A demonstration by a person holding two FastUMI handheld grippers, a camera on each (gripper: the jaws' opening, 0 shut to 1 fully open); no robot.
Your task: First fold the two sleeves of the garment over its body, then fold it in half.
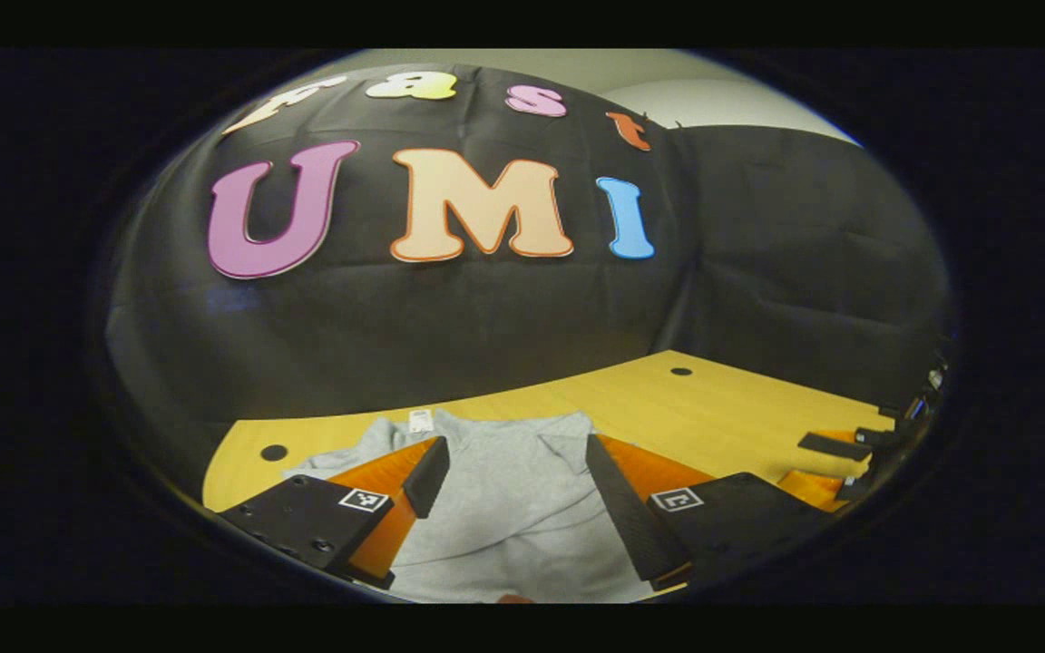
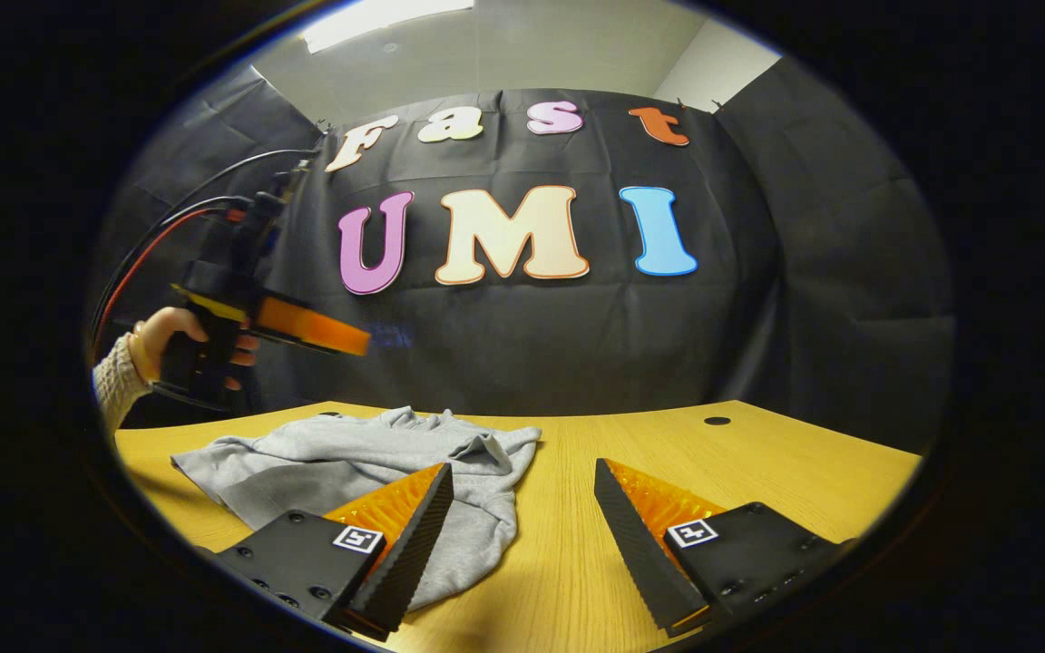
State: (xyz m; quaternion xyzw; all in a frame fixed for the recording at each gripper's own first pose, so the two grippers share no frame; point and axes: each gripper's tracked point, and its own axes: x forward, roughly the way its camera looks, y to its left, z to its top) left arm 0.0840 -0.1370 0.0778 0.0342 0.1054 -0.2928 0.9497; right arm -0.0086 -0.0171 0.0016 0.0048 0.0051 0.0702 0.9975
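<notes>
Grey garment (image 2: pixel 368 472) lies on the wooden table (image 2: pixel 758 472), toward the table's left side as seen in the right gripper view. It's rumpled, not flat: fabric bunched into a ridge along the far edge, one flap trailing out to the left, the near right part hanging in a rounded lobe toward the table's front edge. In the left gripper view the same garment (image 1: pixel 504 508) shows neck-end away from the camera, with a small white tag (image 1: pixel 420 420) at the collar.

Left gripper (image 1: pixel 513 494): jaws spread wide, nothing between them. It's up in the air over the garment, looking down along it. In the right gripper view it (image 2: pixel 341 340) sits high above the table's left end, held by a hand (image 2: pixel 169 340) with a knit sleeve (image 2: pixel 119 385) at the wrist; red and black cables (image 2: pixel 160 227) run off its top. From that angle only one finger is clear, so the gap reads from its own camera.

Right gripper (image 2: pixel 522 526): jaws also wide apart, holding nothing. It's low near the table's front edge. Its left finger overlaps the garment's near right lobe in the picture; can't tell if it touches the cloth or just hovers above. The right finger is over bare wood.

In the left gripper view the right gripper (image 1: pixel 849 449) sits at the far right edge, partly cut off.

Two round cable holes in the tabletop: one near the back right (image 2: pixel 717 421), one at the left by the garment's shoulder (image 1: pixel 273 452).
</notes>
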